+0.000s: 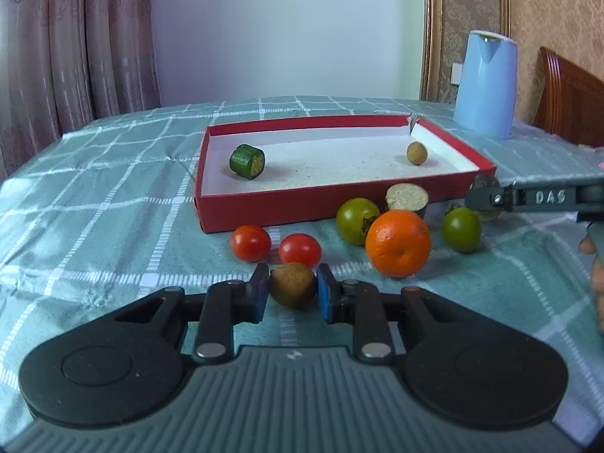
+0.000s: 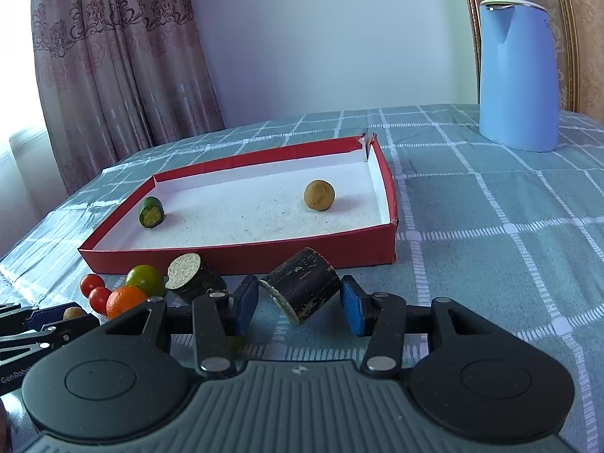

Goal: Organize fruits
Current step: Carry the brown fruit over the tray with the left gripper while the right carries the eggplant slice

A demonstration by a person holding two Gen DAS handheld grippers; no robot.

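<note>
My left gripper [image 1: 292, 275] is shut on a small brown round fruit [image 1: 292, 285], low over the checked cloth in front of the red box [image 1: 264, 211]. My right gripper [image 2: 300, 294] is shut on a dark, tilted cane piece [image 2: 302, 288] near the box's front right corner. Between the two lie two red tomatoes [image 1: 250, 243], two green tomatoes [image 1: 356, 221], an orange [image 1: 398, 243] and a second cane piece [image 1: 407, 198]. A cucumber chunk [image 1: 247, 161] and a tan ball-shaped fruit [image 1: 417, 153] sit inside the box.
A blue jug [image 2: 519, 75] stands on the table at the back right. A wooden chair back [image 1: 570, 102] rises behind the right edge. Curtains hang at the left. A person's fingers [image 1: 596, 283] show at the right border.
</note>
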